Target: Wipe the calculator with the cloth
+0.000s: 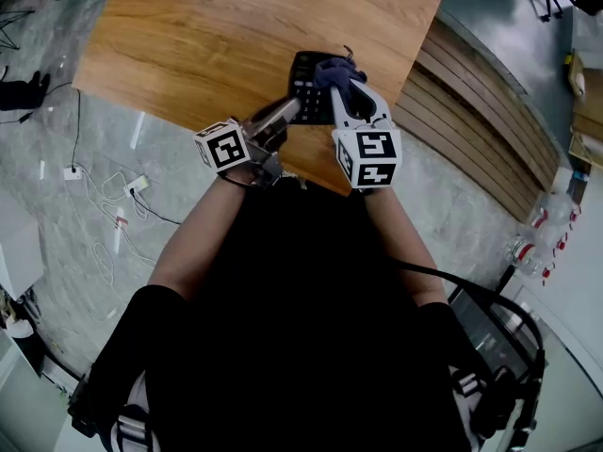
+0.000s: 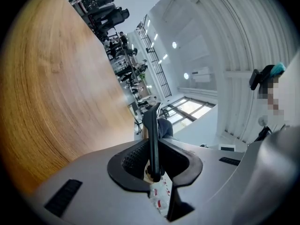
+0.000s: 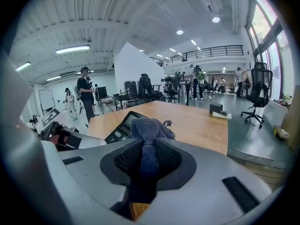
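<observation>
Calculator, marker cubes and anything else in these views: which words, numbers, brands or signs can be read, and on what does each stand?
Nothing here can be read.
Calculator: key markings too small to read.
Left marker cube and right marker cube: square patterns only, no letters.
White label with red marks, left gripper view: too blurred.

I counted one calculator [image 1: 309, 88], on the one wooden surface [image 1: 207, 36]. There was one cloth [image 1: 337, 70], bluish-grey, bunched on top of the calculator. Two grippers met there: the left gripper [image 1: 294, 109] at the calculator's near left edge and the right gripper [image 1: 350, 88] over its right side. Each bore one marker cube, two in all. One white power strip [image 1: 137, 185] lay on the floor left of the calculator. Beyond the calculator stood several people, too small to count surely.
</observation>
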Motion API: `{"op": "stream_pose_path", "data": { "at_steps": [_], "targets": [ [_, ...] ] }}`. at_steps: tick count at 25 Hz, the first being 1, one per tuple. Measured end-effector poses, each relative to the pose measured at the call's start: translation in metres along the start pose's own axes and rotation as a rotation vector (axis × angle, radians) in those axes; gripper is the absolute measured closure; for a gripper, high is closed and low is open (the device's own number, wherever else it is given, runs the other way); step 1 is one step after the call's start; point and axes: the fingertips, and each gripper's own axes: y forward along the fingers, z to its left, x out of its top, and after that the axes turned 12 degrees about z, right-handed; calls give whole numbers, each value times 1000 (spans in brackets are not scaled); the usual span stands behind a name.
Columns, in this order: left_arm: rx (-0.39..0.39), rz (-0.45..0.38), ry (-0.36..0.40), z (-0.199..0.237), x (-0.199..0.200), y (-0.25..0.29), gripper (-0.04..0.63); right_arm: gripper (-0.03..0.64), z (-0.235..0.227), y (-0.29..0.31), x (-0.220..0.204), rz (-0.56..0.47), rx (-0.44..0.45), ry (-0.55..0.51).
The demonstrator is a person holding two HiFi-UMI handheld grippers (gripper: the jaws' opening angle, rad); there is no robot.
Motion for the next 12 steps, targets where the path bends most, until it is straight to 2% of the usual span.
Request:
{"op": "stream_pose_path", "data": {
  "at_steps": [6,12],
  "targets": [
    [7,-26,-14,2,5,-1,525,543,39,1,-2,2,80,-54],
    [40,-98,-8,7,20,-12,525,543,75,-1,-4,3,167,-74]
  ]
}}
